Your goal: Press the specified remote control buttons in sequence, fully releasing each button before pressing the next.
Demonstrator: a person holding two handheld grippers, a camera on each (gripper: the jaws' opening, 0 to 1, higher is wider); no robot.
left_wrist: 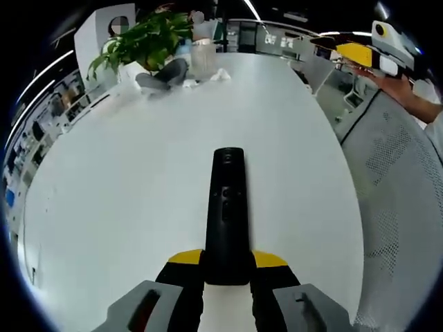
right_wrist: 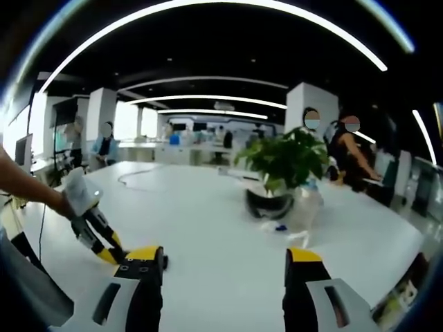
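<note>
A long black remote control [left_wrist: 227, 207] lies lengthwise over the white table [left_wrist: 138, 194], its buttons facing up. My left gripper [left_wrist: 228, 259] is shut on its near end, with a yellow-tipped jaw on each side. In the left gripper view my right gripper [left_wrist: 367, 55] hovers at the top right, held by a hand well away from the remote. In the right gripper view my right gripper [right_wrist: 225, 254] is open above the table [right_wrist: 208, 214], with nothing between its jaws. The left gripper [right_wrist: 102, 241] enters there from the left, held by a hand.
A potted green plant [left_wrist: 149, 38] [right_wrist: 284, 162] stands at the far end of the table, with a dark bundle [left_wrist: 163, 76] and a clear cup [left_wrist: 203, 59] beside it. A grey mesh chair back [left_wrist: 394, 194] stands at the right edge. People stand behind the table.
</note>
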